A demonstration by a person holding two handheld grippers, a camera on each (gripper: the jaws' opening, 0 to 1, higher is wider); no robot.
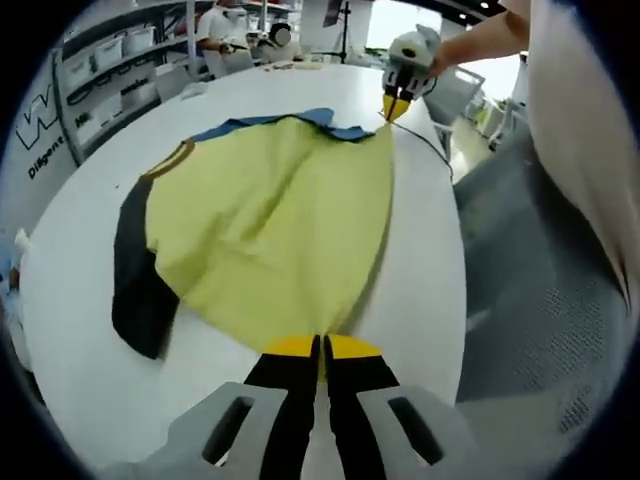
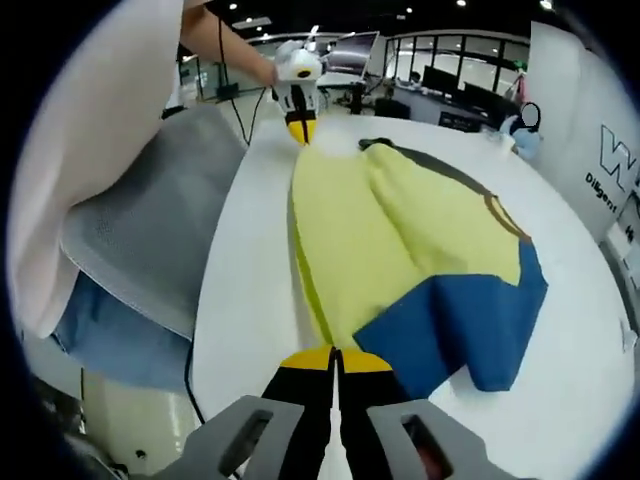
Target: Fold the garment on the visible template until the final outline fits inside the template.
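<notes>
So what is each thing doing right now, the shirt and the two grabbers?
Garment: lying on the white table, partly folded, yellow side up, pinched at two ends along one edge.
Left gripper: shut on the garment's edge.
Right gripper: shut on the garment's edge, by the blue part.

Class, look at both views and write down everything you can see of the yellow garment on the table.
The garment is soft, wrinkled fabric, mostly yellow, with a blue panel at one end and a black sleeve-like part at the other. It lies spread on the white table, its near edge stretched between two hand-held grippers. The left hand-held gripper is shut on one corner, the right hand-held gripper on the other, by the blue panel. A dark curved band runs along the far side.
</notes>
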